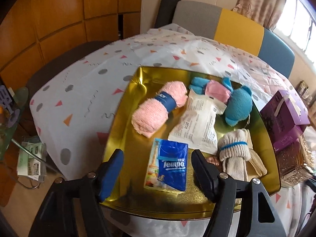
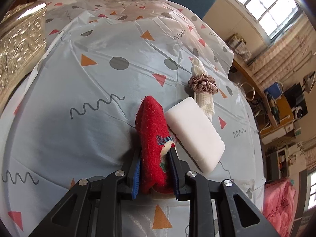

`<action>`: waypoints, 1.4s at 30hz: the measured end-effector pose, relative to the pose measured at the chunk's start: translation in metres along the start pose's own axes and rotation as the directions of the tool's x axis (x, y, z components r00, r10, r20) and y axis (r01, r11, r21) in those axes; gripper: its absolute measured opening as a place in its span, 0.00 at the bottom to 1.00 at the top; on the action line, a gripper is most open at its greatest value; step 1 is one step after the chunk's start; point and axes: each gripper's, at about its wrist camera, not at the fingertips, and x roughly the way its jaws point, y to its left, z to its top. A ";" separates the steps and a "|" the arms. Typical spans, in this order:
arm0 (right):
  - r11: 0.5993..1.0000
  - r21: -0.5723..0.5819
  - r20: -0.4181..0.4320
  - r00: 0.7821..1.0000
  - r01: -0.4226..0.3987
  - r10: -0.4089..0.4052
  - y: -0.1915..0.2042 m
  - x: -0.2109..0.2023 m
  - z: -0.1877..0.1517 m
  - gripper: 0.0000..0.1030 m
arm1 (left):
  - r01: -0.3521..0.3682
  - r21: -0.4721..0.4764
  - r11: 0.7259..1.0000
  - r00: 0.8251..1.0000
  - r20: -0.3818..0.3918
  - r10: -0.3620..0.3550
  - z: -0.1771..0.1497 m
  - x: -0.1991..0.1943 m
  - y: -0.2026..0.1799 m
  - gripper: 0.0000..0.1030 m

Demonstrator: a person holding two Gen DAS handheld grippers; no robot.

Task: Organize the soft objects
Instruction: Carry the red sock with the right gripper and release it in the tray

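Daylight pours in from the windows (image 2: 270,6) up right, kinda blown out. Gold tray (image 1: 126,138) glares. Heavy fisheye bending, dark corners, slight blur.

Tissue pack (image 1: 166,166) lies in the tray (image 1: 126,138), before the towel roll (image 1: 159,108).

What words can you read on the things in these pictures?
"Tempo": on the blue tissue pack in the gold tray.
White packet: printed lines, too small to read.
Blue band on the pink towel: lettering too blurred.
Purple box: print unreadable.
Red sock in the right gripper: no words.
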 end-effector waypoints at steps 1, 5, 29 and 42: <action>0.999 0.038 -0.010 0.999 -0.032 0.032 -0.006 -0.001 0.001 0.23 | -0.006 -0.002 1.000 1.000 0.007 0.006 0.001 -0.002 0.001 0.70; 0.965 0.222 0.016 0.990 -0.139 0.139 -0.030 -0.016 0.005 0.19 | -0.025 0.012 1.000 0.999 0.044 0.025 0.004 -0.011 0.001 0.70; 0.583 -0.335 0.213 0.544 -0.740 0.812 0.243 -0.259 0.096 0.20 | -0.050 0.002 0.999 0.991 0.127 0.049 -0.001 -0.036 0.013 0.71; 0.542 -0.308 0.025 0.562 -0.782 0.827 0.337 -0.213 0.089 0.40 | -0.065 -0.043 0.997 0.989 0.130 0.070 -0.005 -0.035 0.033 0.76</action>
